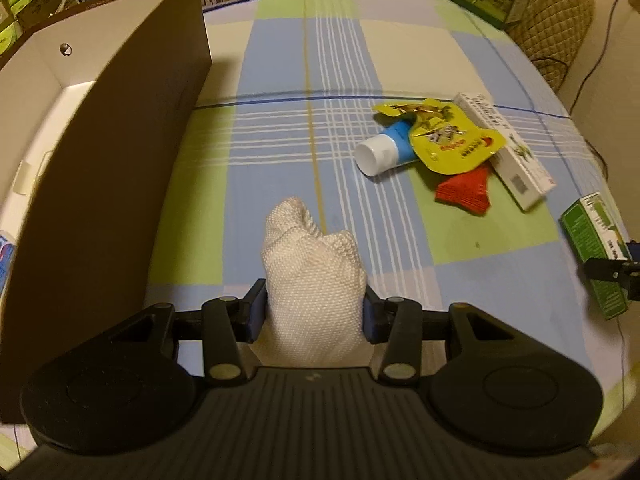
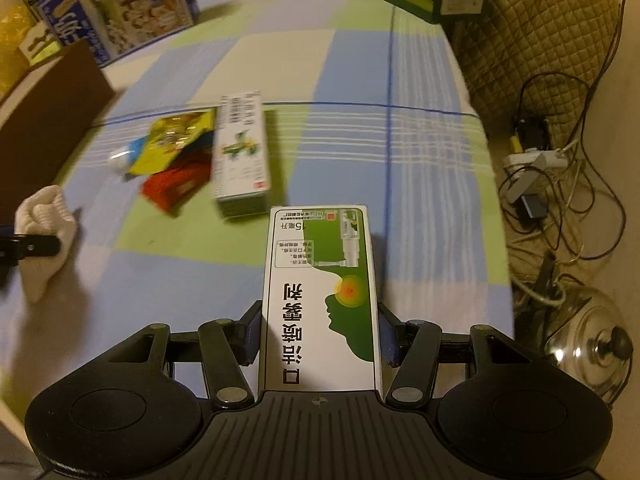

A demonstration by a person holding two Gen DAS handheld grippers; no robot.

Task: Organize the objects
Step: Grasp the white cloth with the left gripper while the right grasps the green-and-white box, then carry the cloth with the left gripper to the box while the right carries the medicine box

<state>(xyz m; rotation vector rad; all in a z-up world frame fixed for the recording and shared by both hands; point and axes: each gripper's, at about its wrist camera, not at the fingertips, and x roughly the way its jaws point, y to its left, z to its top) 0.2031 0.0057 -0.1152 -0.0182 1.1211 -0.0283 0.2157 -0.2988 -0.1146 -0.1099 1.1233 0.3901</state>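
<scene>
A: Held items?
B: Two — one white sock point(image 1: 316, 280) clamped in the left gripper point(image 1: 315, 314), beside the brown box point(image 1: 120, 152); one green carton point(image 2: 320, 300) clamped in the right gripper point(image 2: 320, 330), above the checked cloth point(image 2: 420, 200).

A: Loose on the cloth?
B: Four, heaped and touching — one tube point(image 1: 386, 150), one yellow pouch point(image 1: 452, 140), one red packet point(image 1: 464, 192), one white carton point(image 1: 504, 148).

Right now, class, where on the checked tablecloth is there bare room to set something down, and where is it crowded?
Free: the cloth between the brown cardboard box and the blue tube, and the far side. Crowded: around the yellow pouch, red packet and white carton.
</scene>
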